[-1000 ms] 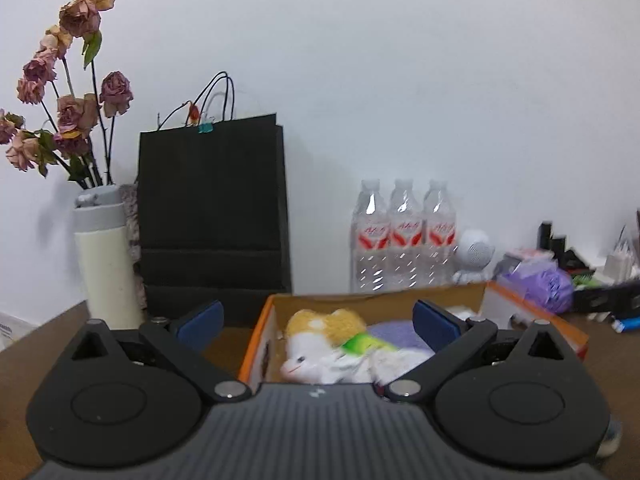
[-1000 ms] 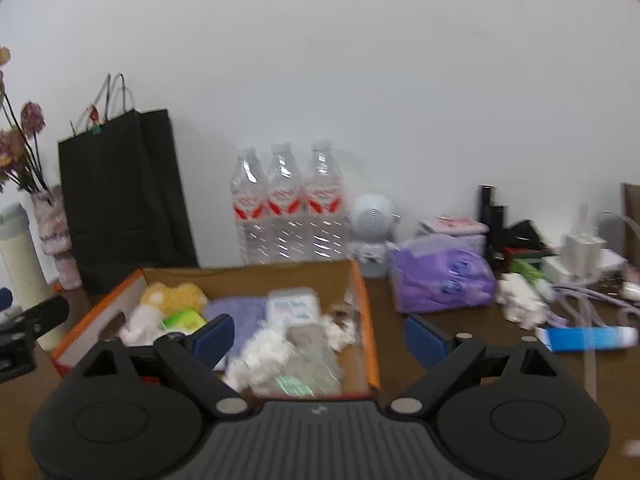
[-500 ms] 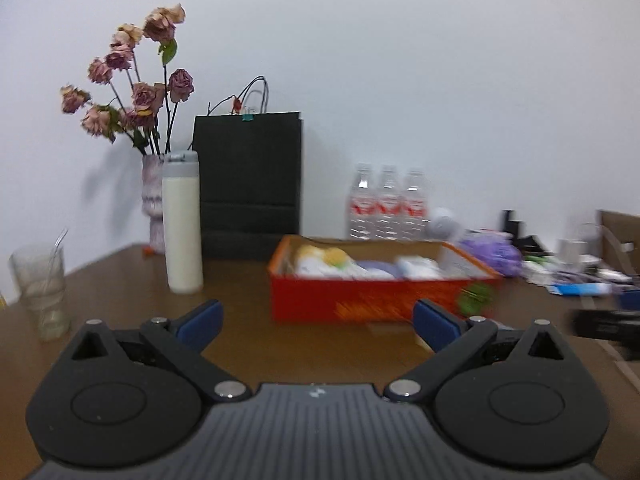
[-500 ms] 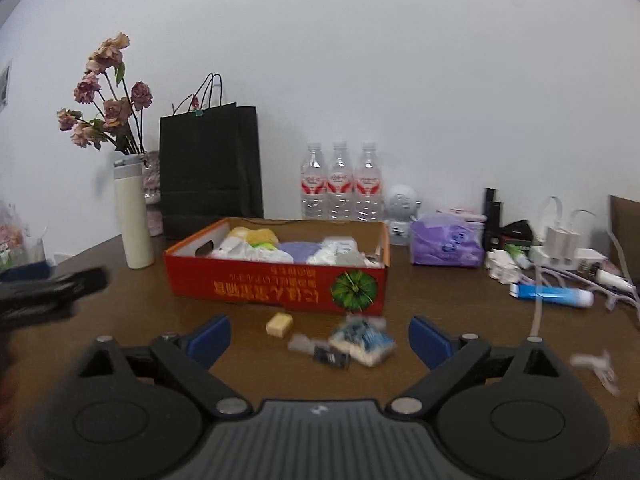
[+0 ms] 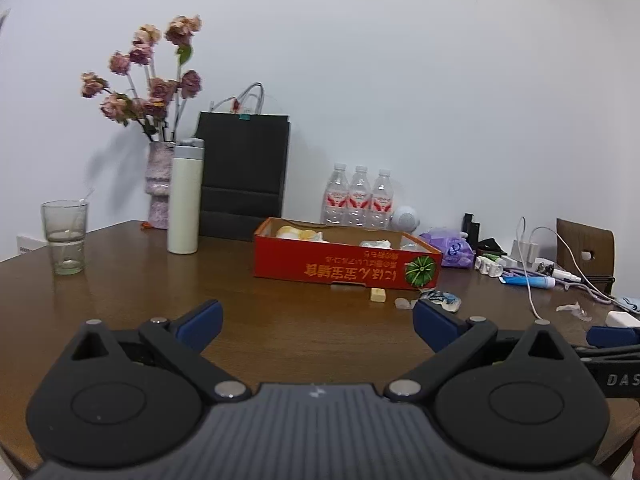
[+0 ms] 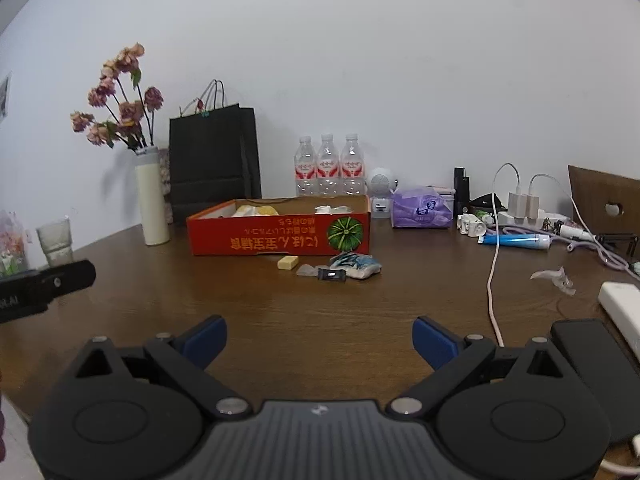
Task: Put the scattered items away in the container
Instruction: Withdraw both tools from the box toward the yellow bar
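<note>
Both grippers, left (image 5: 316, 322) and right (image 6: 319, 336), hold nothing; left fingers are wide apart, right fingers are opening. The box (image 6: 280, 236) stands at 12 o'clock on the surface (image 6: 280, 312), a yellow block (image 6: 288, 262) and packet (image 6: 356, 265) just before it

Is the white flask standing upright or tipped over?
Upright. The flask stands on its base on the table, lid on top, beside the vase.

On the other gripper (image 5: 612, 338), seen at the right edge of the left wrist view, the white letters "DAS" are printed. On the red box (image 6: 280, 236), yellow characters are printed upside down beside a pumpkin picture; they cannot be read. The bottle labels (image 6: 328, 168) are too small to read.
</note>
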The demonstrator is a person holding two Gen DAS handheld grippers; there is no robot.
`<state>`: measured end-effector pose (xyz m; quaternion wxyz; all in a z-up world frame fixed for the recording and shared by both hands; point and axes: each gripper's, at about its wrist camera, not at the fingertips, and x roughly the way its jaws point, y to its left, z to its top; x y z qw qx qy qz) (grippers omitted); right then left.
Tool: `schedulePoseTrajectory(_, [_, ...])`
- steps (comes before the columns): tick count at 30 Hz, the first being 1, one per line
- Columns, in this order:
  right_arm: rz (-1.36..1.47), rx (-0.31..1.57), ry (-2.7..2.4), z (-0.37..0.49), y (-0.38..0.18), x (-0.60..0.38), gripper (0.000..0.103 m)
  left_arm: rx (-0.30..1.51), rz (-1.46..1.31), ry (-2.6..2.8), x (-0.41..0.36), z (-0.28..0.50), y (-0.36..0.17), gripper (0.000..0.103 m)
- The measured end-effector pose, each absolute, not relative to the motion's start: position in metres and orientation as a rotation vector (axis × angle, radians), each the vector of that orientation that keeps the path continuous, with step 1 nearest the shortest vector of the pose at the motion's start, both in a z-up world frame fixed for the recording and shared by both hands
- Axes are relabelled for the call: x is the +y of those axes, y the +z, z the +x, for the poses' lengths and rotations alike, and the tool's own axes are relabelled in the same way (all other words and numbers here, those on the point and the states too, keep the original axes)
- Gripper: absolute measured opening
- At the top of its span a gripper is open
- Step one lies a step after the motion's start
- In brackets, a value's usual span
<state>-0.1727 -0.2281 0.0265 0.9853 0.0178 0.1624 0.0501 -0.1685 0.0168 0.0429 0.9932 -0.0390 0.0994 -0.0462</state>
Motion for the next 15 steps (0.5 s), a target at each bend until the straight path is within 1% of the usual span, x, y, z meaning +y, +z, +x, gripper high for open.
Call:
schedulePoseTrajectory(3, [0.015,0.367,0.12,-0.144,0.029,-0.231,0.095,0.208,0.0,-0.097,0.01,-0.144,0.05,0.103])
schedulePoseTrajectory(4, [-0.002,0.401,0.131,-0.129,0.03,-0.232,0.09,0.215,0.025,-0.101,0.008,-0.132,0.054,0.103])
schedulePoseTrajectory(5, [-0.021,0.434,0.142,-0.114,0.031,-0.233,0.081,0.229,0.042,-0.116,0.006,-0.12,0.057,0.102])
schedulePoseTrajectory(6, [-0.037,0.456,0.154,-0.1,0.031,-0.234,0.078,0.248,0.055,-0.136,0.004,-0.106,0.059,0.1])
schedulePoseTrajectory(8, [-0.067,0.491,0.175,-0.069,0.032,-0.235,0.068,0.289,0.067,-0.172,-0.001,-0.078,0.061,0.096])
schedulePoseTrajectory(10, [-0.093,0.5,0.189,-0.039,0.032,-0.234,0.064,0.354,0.076,-0.192,-0.008,-0.046,0.058,0.085])
schedulePoseTrajectory(11, [-0.107,0.506,0.197,-0.025,0.031,-0.233,0.062,0.388,0.074,-0.207,-0.013,-0.029,0.056,0.083])
schedulePoseTrajectory(13, [-0.13,0.524,0.21,0.002,0.029,-0.231,0.055,0.446,0.063,-0.237,-0.021,0.003,0.05,0.074])
schedulePoseTrajectory(15, [-0.168,0.535,0.226,0.025,0.026,-0.228,0.051,0.487,0.064,-0.272,-0.03,0.033,0.044,0.072])
